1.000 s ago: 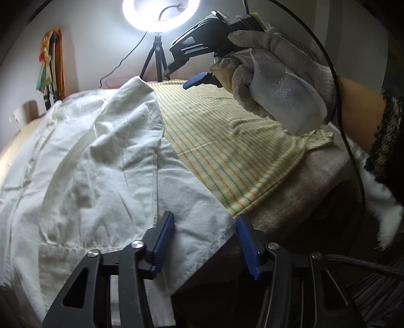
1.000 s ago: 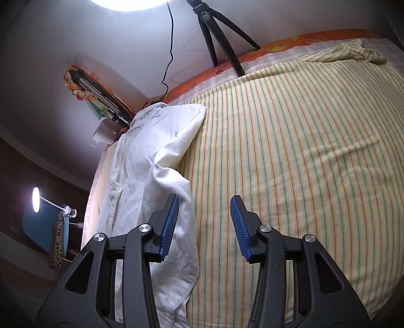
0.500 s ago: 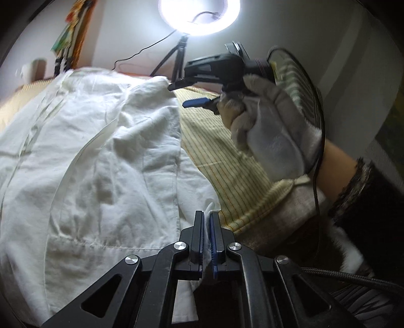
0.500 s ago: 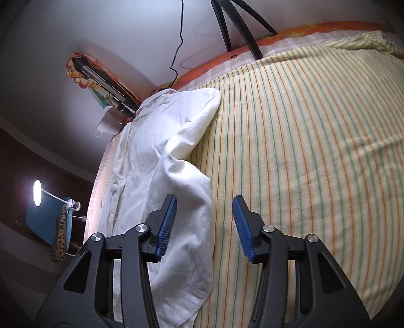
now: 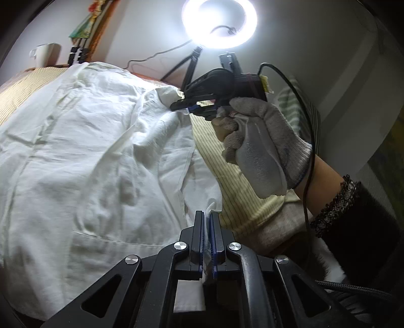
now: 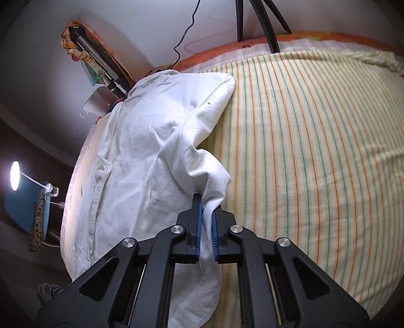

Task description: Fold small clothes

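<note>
Here, what we see:
Garment: a white shirt (image 5: 96, 156) of thin, creased woven cotton lies spread along one side of the bed, its hem at the near edge and its collar end toward the far edge.
Bed cover: a pale yellow sheet (image 6: 315, 156) with fine green and orange stripes, smooth and flat, bare beside the shirt.
Left gripper (image 5: 207, 227): we find its blue ribbed pads clenched on a thin corner of the shirt at the near edge of the bed.
Right gripper (image 6: 207, 217): its jaws are pinched tight on a bunched, rounded fold of the shirt's side edge, which rises off the sheet.
Hand: a knitted grey work glove (image 5: 260, 148) with a smooth coated palm wraps the right gripper's handle.
Far edge: a glowing ring light (image 5: 219, 22) on a black tripod.
</note>
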Demonstrator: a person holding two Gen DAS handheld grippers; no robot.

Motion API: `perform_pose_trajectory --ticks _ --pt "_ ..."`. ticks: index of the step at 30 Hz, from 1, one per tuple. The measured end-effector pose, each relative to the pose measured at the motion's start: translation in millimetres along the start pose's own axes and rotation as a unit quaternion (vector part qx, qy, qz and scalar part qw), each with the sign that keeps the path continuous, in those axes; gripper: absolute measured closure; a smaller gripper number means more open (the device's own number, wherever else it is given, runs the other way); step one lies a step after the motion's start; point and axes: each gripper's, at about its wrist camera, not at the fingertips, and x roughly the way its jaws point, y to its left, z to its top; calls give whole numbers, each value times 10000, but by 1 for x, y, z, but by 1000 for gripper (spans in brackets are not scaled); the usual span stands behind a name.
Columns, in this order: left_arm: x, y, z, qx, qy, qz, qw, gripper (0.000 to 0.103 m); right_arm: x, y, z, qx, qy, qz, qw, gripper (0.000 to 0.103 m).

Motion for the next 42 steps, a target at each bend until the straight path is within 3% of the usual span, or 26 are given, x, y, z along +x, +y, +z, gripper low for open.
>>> perform_pose_trajectory --ticks 7,15,22,26,28,29,33,37,42 --pt "-37 28 5 -378 -258 -85 9989 102 -10 74 7 -1042 -231 -902 9902 97" --pt "-60 69 -4 -828 -314 167 9959 102 24 143 5 -1810 -59 -1052 9778 97" --pt "-74 94 -12 -1078 -329 412 9928 102 63 171 -2 -2100 210 -963 9727 97" --pt "-79 103 -18 -1139 -335 571 9913 102 81 183 -1 -2056 403 -599 9760 91" --pt "-76 107 -16 -1165 -314 645 9906 102 82 183 0 -1939 483 -260 9795 73" --pt "-76 110 -17 -1180 -302 668 9903 102 79 183 0 -1882 453 -126 9810 71" --pt "-76 116 -20 -1180 -267 710 9901 102 46 175 -1 -1509 198 150 9882 71" --pt "-79 119 -24 -1151 -266 679 9907 102 0 160 -22 -1222 -28 -40 9925 71" --pt "-83 119 -23 -1069 -272 680 9916 102 -25 131 -84 -762 400 -157 9962 71"
